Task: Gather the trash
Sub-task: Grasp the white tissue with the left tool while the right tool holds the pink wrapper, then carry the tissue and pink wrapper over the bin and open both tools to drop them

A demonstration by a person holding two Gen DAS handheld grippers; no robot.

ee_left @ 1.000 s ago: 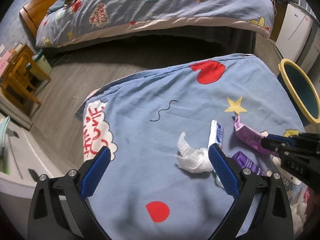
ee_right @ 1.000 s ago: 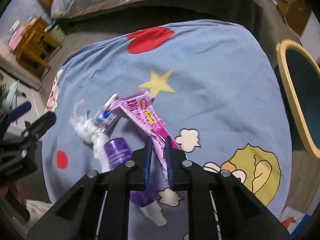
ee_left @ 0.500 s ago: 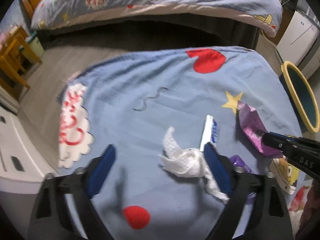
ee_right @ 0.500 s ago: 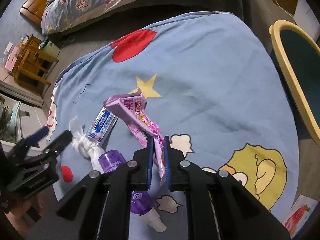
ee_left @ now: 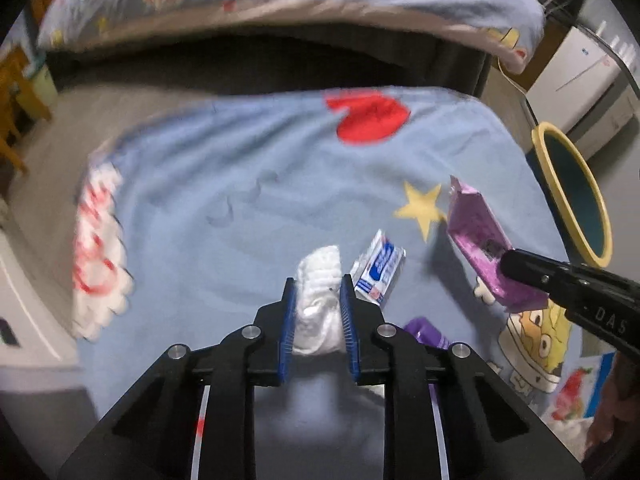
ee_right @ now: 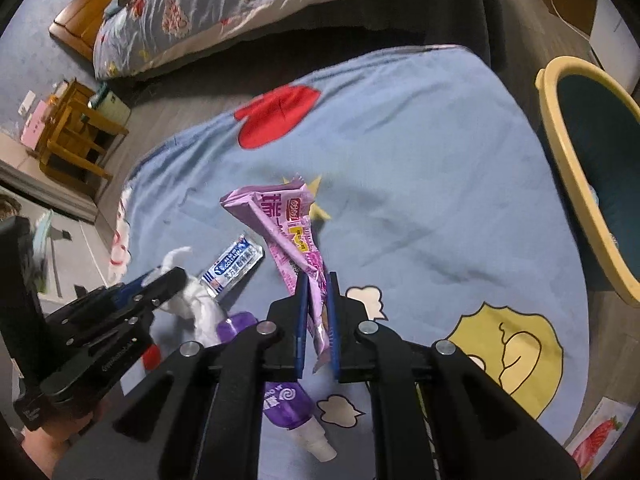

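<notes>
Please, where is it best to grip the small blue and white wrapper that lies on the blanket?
Probably across its narrow width near the middle, coming from above: the blue and white wrapper lies flat on the blanket, long and thin, with the white tissue close on its left.

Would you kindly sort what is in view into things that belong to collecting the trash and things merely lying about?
Job in hand:
- white tissue, left claw closing around it
- purple wrapper, gripped by right claw
- blue-and-white wrapper
- purple bottle
- yellow-rimmed bin

Lying about:
- blanket
- wooden stool
- bed
</notes>
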